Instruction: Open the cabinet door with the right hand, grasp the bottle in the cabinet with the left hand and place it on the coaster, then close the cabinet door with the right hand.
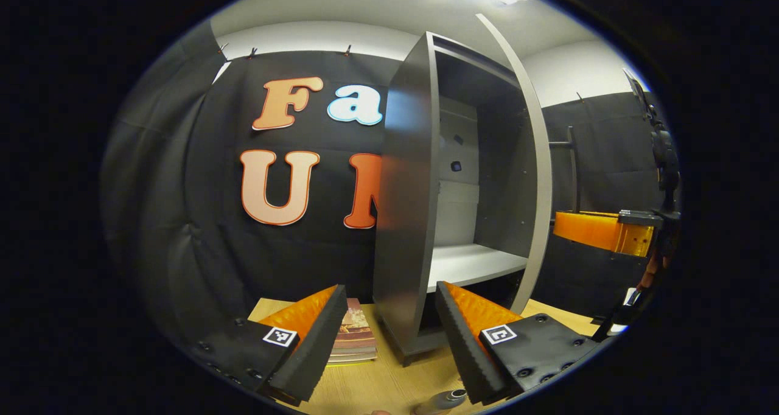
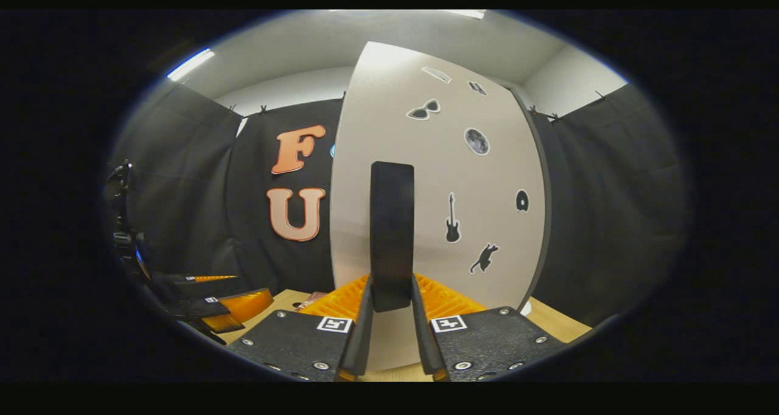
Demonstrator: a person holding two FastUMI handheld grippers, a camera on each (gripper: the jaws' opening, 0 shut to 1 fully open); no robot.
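Observation:
The grey cabinet (image 1: 405, 220) stands on the wooden table with its white door (image 1: 535, 159) swung wide; the white shelf (image 1: 471, 263) inside is bare. My left gripper (image 1: 391, 290) is open in front of the cabinet, fingers wide apart. A grey bottle top (image 1: 441, 401) shows at the bottom edge, close under the right-hand finger, not pressed by both. In the right gripper view, the door (image 2: 438, 190) carries stickers and a black upright handle (image 2: 392, 232). My right gripper (image 2: 392, 284) is shut on that handle. It also shows at the door's far side as the right gripper (image 1: 602, 229).
A stack of books (image 1: 356, 339) lies on the table (image 1: 389, 384) left of the cabinet's base. The left gripper (image 2: 225, 308) and the hand that holds it appear low at the left in the right gripper view. Black cloth walls close the booth.

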